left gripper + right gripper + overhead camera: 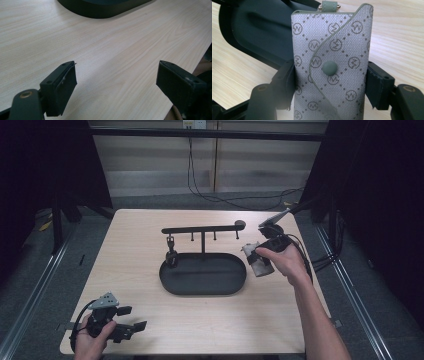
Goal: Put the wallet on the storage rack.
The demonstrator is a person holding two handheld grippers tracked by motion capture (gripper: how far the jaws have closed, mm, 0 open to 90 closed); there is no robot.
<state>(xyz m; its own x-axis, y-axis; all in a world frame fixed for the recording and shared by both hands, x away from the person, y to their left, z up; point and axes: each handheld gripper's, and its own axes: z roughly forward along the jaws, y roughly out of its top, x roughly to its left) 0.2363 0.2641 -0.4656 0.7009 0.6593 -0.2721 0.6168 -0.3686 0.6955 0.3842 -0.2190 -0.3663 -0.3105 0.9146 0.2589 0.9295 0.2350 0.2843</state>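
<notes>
The right tongs [329, 82] are clamped across the monogrammed key pouch [332, 62], its long axis pointing toward the hook stand's tray [202, 275] beside it, while the left tongs [116, 85] gape apart, well away.

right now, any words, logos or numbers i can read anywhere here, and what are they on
"M" in a circle, a monogram repeated in a diamond grid across the grey key pouch held in the right claw.
The pouch's snap button is plain.
No readable text on the black oval tray, its hook rack, the wooden table or the left claw.
</notes>
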